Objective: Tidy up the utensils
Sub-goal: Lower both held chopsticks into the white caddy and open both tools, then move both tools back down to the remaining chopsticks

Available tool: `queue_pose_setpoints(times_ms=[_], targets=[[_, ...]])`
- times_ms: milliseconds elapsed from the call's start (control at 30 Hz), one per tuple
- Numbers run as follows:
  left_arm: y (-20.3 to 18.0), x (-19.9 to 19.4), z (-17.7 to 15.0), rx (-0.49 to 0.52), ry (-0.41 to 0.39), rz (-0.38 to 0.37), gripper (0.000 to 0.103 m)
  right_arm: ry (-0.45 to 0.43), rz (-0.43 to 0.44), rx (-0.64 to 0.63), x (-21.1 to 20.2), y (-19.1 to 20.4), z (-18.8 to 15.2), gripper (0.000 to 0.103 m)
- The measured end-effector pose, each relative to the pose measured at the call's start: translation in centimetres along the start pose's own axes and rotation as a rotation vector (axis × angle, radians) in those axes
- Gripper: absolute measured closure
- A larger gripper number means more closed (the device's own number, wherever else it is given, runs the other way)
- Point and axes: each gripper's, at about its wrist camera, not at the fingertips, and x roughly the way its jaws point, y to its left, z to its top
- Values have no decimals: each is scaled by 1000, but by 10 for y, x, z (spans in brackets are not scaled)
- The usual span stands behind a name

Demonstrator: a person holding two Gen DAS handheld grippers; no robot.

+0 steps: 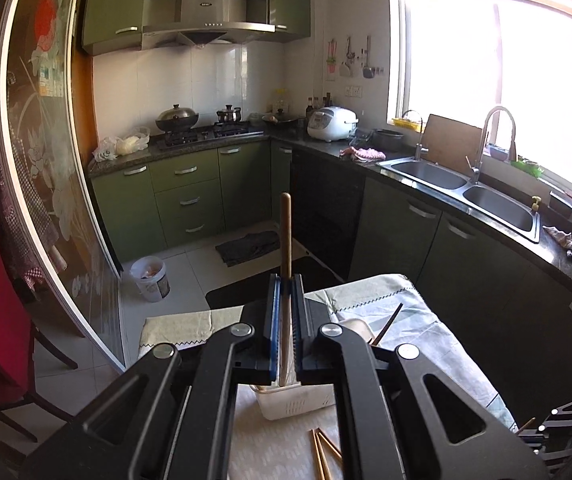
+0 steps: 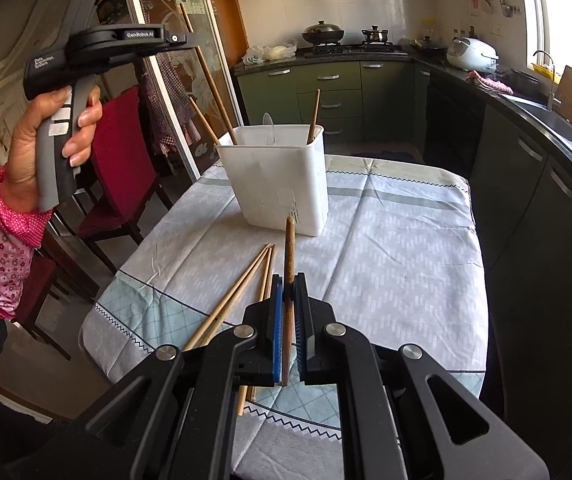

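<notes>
Clamping one brown chopstick [image 2: 288,280], the right gripper [image 2: 289,292] is held low over the tablecloth [image 2: 386,264]. Loose chopsticks [image 2: 242,292] are laid just left of it. Beyond, a white holder [image 2: 278,184] is stood upright, sticks inside. Raised left, the left gripper [image 1: 285,292] is closed on another chopstick [image 1: 285,236].

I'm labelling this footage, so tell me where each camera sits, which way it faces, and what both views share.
Left wrist: on the left gripper, raised above the white utensil holder, facing the stove and sink; it shows its own fingers shut on a chopstick.
Right wrist: on the right gripper, low over the table, facing the kitchen; its fingers are shut on another chopstick, and the person's left hand shows.
Shared: holder, loose chopsticks, stove, sink counter.
</notes>
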Motion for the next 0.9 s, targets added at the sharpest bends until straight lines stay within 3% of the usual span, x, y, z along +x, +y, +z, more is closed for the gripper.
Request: queue_pose_setpoints(times_ms=[200,367,567,733,900], targets=[[3,31,-20,1,103,-5,98,-20,5,0,-5,3,11,97],[8,15,-21,-9,77,-27,94,-66,10,-17,-16,13,38,97],[22,-34,-25,-33,-6,-35,81,-158,65,-11,-26,25,99,97],[36,-58,-55,-45,32,-51,80,-296,80,16,-32,36,160,97],[50,-72,-84,-38,78,-55,80,-370,-32,28,-10,42,204,97]])
